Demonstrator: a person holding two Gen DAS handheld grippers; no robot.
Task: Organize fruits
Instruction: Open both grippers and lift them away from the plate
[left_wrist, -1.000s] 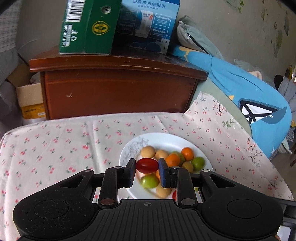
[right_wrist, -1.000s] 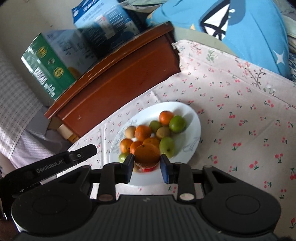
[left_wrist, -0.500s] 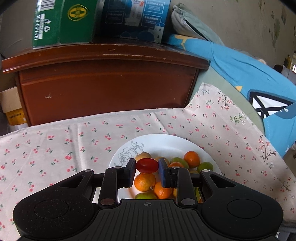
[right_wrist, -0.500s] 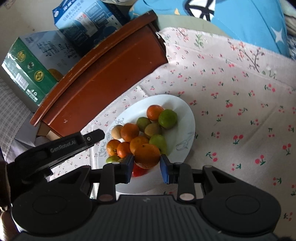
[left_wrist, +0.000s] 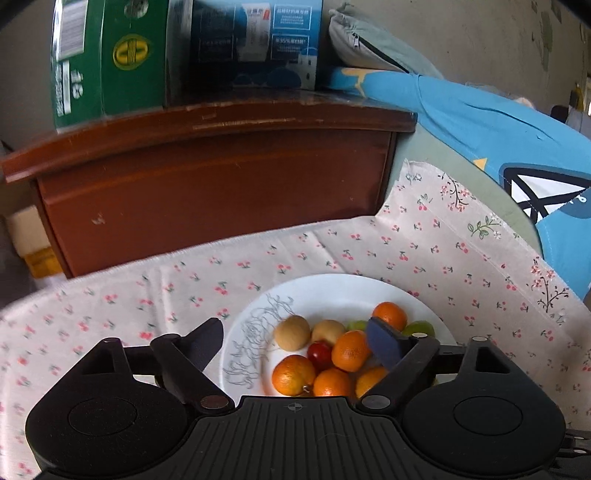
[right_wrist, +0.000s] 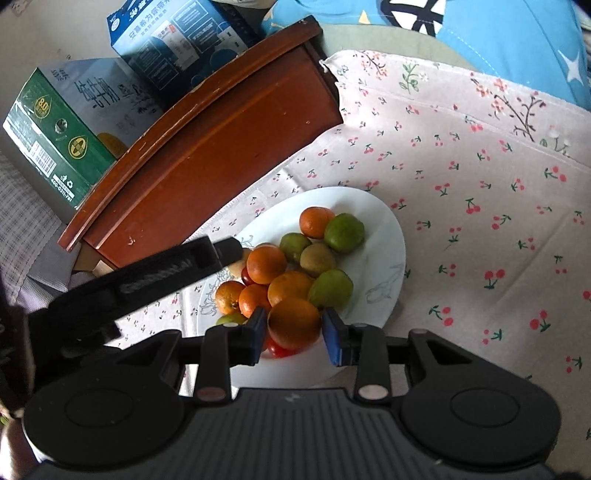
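**Left tongs spread over the plate, right tongs around an orange**

Left wrist view: the left tongs (left_wrist: 295, 341) stand spread wide at the bottom of the frame, holding nothing. Between their fingers lies the white plate (left_wrist: 332, 291) on the cherry-print cloth (left_wrist: 110, 295). On the plate, a small red fruit (left_wrist: 319, 352) rests among oranges (left_wrist: 293, 374), two tan fruits (left_wrist: 291, 332) and green ones at the lower right. Across the upper half stands a brown wooden cabinet (left_wrist: 221, 184), with a green box (left_wrist: 110, 59) and a blue box (left_wrist: 255, 40) on top.

Right wrist view: the right tongs (right_wrist: 294, 334) sit low in the center with an orange (right_wrist: 294, 323) between their fingers; the left finger touches it, while a thin gap shows on the right side. The plate (right_wrist: 384, 236) fills the middle of the frame, heaped with oranges and green fruits (right_wrist: 344, 232). The black left tongs (right_wrist: 147, 280) reach in from the left edge.
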